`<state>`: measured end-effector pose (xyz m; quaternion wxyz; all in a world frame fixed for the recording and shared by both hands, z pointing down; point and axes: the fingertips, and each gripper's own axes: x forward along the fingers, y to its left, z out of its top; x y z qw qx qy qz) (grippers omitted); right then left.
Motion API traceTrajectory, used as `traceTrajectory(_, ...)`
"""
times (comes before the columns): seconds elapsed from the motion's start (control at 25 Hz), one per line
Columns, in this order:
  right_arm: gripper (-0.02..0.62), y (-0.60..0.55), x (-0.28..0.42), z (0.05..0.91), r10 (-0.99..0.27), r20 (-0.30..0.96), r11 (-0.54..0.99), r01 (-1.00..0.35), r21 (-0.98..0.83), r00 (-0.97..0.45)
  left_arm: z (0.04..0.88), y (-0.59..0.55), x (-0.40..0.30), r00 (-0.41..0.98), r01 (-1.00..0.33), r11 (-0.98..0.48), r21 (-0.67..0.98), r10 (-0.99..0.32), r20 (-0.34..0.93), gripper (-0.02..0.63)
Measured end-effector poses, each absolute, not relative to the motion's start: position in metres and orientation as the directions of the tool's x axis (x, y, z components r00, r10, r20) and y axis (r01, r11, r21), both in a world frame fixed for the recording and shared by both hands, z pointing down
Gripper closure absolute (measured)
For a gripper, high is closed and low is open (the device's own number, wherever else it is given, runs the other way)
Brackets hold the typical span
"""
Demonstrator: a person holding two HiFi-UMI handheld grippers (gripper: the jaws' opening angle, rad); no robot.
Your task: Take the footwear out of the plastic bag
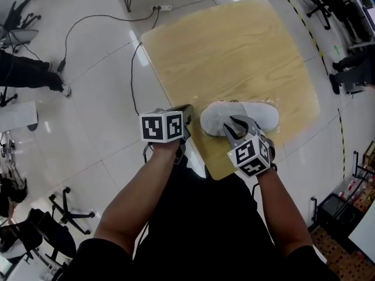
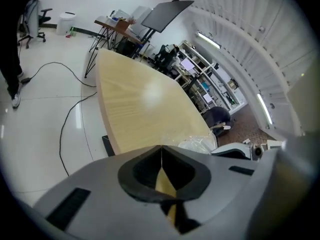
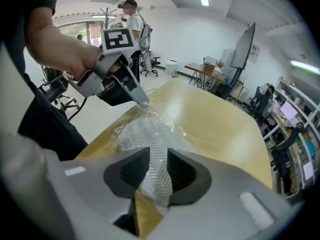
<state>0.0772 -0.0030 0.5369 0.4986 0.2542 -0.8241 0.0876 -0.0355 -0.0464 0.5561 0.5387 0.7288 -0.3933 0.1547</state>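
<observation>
My right gripper [image 1: 237, 126] is down on the slipper [image 1: 258, 115], which lies on its side, still inside the clear plastic bag [image 2: 197, 144], close to the near edge of the table [image 1: 234, 51]. In the right gripper view the white ribbed sole fills the gap between my jaws. Both pads press against it through the film, so I am pinching the slipper, bag and all, at the end nearest me.

My left gripper [image 1: 188, 109] sits at the near left corner of the table, its tip aimed at the crinkled plastic on the slipper's far end. Its jaws are pressed together, with only a thin seam between them, and nothing is caught there. From the right gripper view that tip looks to be at the edge of the bag, but I cannot tell whether it touches the film.

The rest of the tabletop, out to the far edge, is bare wood. A black cable [image 1: 94, 22] trails across the white floor beyond the table's left edge.
</observation>
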Motion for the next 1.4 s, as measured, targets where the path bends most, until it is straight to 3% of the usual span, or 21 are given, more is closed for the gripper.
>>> traceTrajectory(0.16,0.488,-0.004,0.084,0.535,-0.33,0.858,0.845,-0.529,0.082,-0.394,0.56,-0.041,-0.04,0.644,-0.758,-0.183,0.626,-0.361,0.674,0.598)
traceTrajectory(0.4,0.489,-0.008,0.096,0.54,-0.298,0.84,0.784,-0.618,-0.056,-0.454,0.558,-0.043,-0.045,0.732,-0.681,-0.292,0.672,-0.3,0.612,0.576)
traceTrajectory(0.6,0.489,-0.01,0.103,0.539,-0.305,0.841,0.762,-0.644,-0.066,-0.447,0.57,-0.055,-0.104,0.581,-0.814,-0.253,0.523,-0.377,0.722,0.588)
traceTrajectory(0.72,0.491,-0.011,0.102,0.541,-0.307,0.843,0.769,-0.638,-0.053,-0.441,0.551,-0.063,-0.092,0.592,-0.804,-0.361,0.473,-0.407,0.696,0.563)
traceTrajectory(0.88,0.5,-0.012,0.099,0.541,-0.312,0.845,0.769,-0.638,-0.045,-0.435,0.541,-0.042,-0.03,0.642,-0.657,-0.675,0.334,-0.27,0.718,0.441)
traceTrajectory(1.0,0.505,-0.011,0.097,0.54,-0.309,0.848,0.777,-0.629,-0.036,-0.431,0.549,-0.023,-0.001,0.605,-0.456,-0.871,0.181,-0.154,0.781,0.425)
traceTrajectory(1.16,0.505,-0.011,0.098,0.54,-0.308,0.85,0.786,-0.618,-0.027,-0.428,0.568,0.002,0.0,0.515,-0.224,-0.948,0.225,0.081,0.853,0.417)
traceTrajectory(1.24,0.505,-0.01,0.098,0.54,-0.307,0.849,0.786,-0.617,-0.028,-0.43,0.572,0.008,-0.007,0.472,-0.138,-0.96,0.244,0.153,0.868,0.444)
traceTrajectory(1.4,0.503,-0.012,0.1,0.541,-0.298,0.842,0.755,-0.65,-0.081,-0.451,0.563,0.014,-0.012,0.49,-0.006,-0.98,0.197,0.169,0.855,0.585)
